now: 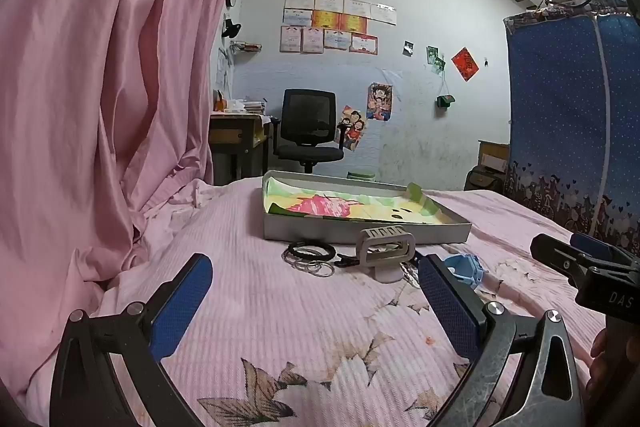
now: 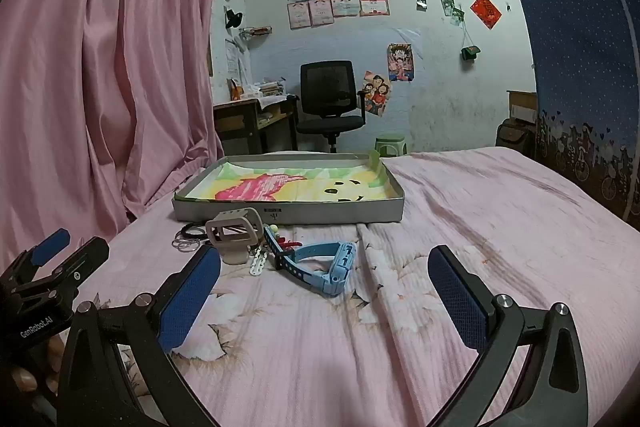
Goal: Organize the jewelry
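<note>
A shallow grey box (image 1: 360, 231) (image 2: 288, 213), lined with a colourful cartoon cloth, lies on the pink bedspread. In front of it sits a small heap of jewelry: black cords and thin metal bangles (image 1: 310, 257) (image 2: 188, 237), a beige watch (image 1: 386, 251) (image 2: 234, 233), a light blue watch (image 1: 464, 269) (image 2: 320, 263), and a white link piece (image 2: 258, 261). My left gripper (image 1: 316, 291) hovers open just short of the heap, nothing between its blue pads. My right gripper (image 2: 326, 281) is open too, the blue watch lying just beyond its fingertips.
A pink curtain (image 1: 100, 87) hangs along the left side of the bed. Beyond the bed stand a black office chair (image 1: 308, 127), a desk (image 1: 236, 135) and a green stool (image 2: 390, 143). A blue fabric wardrobe (image 1: 568, 115) stands at the right. The pink bedspread (image 2: 500, 211) is bare right of the box.
</note>
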The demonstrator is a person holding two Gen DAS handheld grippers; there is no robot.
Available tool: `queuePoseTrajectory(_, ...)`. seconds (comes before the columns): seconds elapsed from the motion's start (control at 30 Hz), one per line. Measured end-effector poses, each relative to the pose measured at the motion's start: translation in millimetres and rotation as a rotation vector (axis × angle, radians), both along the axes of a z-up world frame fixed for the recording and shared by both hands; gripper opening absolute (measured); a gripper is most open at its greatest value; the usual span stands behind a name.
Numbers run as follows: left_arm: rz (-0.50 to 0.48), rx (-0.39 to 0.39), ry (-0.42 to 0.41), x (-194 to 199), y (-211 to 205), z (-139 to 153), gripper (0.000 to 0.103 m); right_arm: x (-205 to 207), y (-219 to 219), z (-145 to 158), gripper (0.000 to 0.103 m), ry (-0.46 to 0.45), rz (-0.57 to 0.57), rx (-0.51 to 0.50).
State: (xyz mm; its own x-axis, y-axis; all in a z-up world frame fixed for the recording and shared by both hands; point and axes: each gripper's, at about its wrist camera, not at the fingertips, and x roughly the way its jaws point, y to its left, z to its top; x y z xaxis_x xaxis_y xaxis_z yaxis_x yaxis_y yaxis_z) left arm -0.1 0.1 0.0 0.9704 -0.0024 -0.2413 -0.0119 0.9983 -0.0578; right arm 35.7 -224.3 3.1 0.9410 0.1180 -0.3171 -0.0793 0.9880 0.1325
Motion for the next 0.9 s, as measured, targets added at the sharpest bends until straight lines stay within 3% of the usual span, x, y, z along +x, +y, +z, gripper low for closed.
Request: queuePoseTrajectory(0.9,-0.004,0.001,0.004,-0.1,-3.3,2.4,0.103,0.5,-0.1,0.2,0.102,0.007,0.001,0.003)
